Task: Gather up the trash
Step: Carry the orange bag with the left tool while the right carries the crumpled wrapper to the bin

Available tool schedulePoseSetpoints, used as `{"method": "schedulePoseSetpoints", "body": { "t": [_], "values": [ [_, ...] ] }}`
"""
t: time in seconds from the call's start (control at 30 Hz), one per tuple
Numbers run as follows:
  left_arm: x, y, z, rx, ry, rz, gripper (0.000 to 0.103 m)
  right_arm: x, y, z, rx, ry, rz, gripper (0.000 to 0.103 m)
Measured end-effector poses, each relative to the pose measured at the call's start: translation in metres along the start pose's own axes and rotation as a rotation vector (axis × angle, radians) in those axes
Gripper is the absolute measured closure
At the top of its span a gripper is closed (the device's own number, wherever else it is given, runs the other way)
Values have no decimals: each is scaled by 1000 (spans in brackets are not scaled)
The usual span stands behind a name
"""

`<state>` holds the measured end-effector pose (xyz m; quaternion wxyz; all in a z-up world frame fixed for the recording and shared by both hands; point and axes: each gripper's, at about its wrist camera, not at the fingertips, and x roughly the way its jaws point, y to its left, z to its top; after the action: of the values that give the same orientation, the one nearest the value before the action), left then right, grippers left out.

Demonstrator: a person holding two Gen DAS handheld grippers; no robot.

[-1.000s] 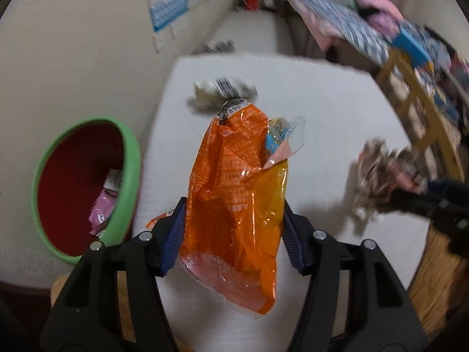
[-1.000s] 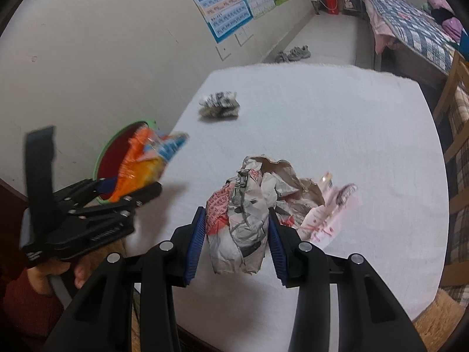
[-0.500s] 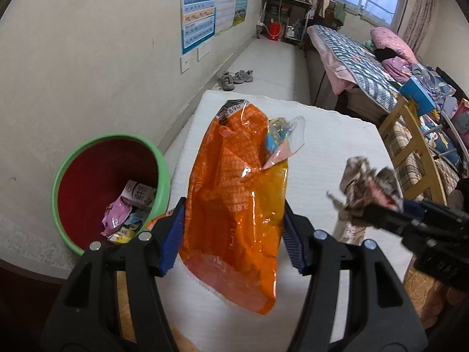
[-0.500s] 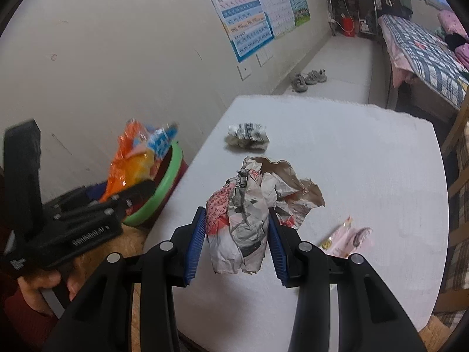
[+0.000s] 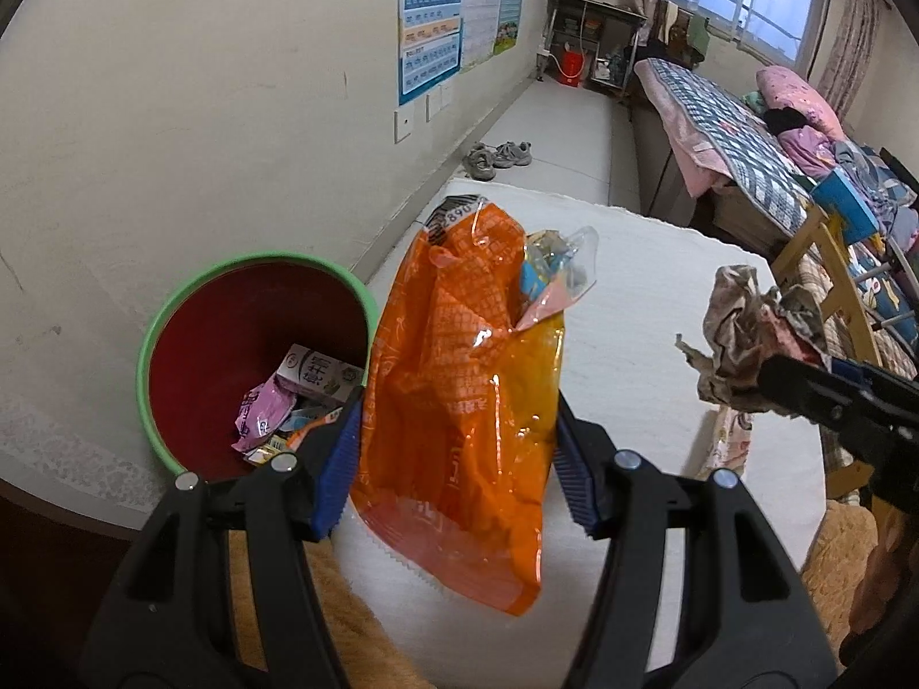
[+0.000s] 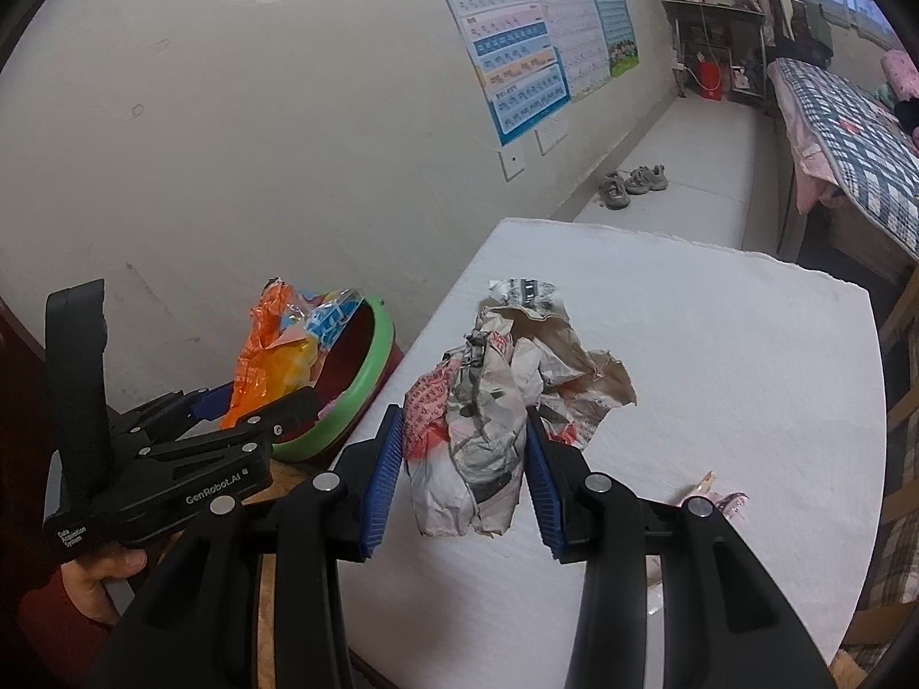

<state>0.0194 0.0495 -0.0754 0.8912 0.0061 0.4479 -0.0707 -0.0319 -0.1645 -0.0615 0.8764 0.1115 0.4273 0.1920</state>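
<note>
My left gripper (image 5: 456, 462) is shut on an orange snack bag (image 5: 459, 373), which hangs in the air just right of a green-rimmed bin (image 5: 150, 344) with a red inside and several wrappers at its bottom. My right gripper (image 6: 462, 479) is shut on a crumpled wad of newspaper (image 6: 488, 402), held above the white table (image 6: 718, 344). The right wrist view shows the left gripper (image 6: 270, 399) with the snack bag (image 6: 270, 356) beside the bin (image 6: 367, 384). In the left wrist view the right gripper (image 5: 775, 376) carries the newspaper wad (image 5: 746, 327) at the right.
A small crumpled paper (image 6: 522, 287) lies on the table behind the wad, and a pink wrapper (image 6: 723, 499) lies near the front right. The bin stands between table and wall. A wooden chair (image 5: 833, 264) and a bed (image 6: 850, 132) are to the right, shoes (image 6: 632, 184) on the floor beyond.
Both grippers have risen with their loads still gripped. The newspaper wad has lifted off the table, leaving the pink wrapper behind. The orange bag has come closer to the bin.
</note>
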Motion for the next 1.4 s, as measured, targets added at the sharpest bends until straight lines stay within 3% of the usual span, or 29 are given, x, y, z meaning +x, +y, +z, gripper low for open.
{"method": "schedulePoseSetpoints", "body": {
  "t": [0.3,0.77,1.4],
  "values": [
    [-5,4,-4,38,-28,63,45,7,5,-2,-21,18,7,63],
    [-3,27,-9,-3,-20,85,45,21,15,3,-54,47,16,63],
    [-21,80,-13,-99,-53,173,45,46,54,8,-124,66,50,63]
  ]
}}
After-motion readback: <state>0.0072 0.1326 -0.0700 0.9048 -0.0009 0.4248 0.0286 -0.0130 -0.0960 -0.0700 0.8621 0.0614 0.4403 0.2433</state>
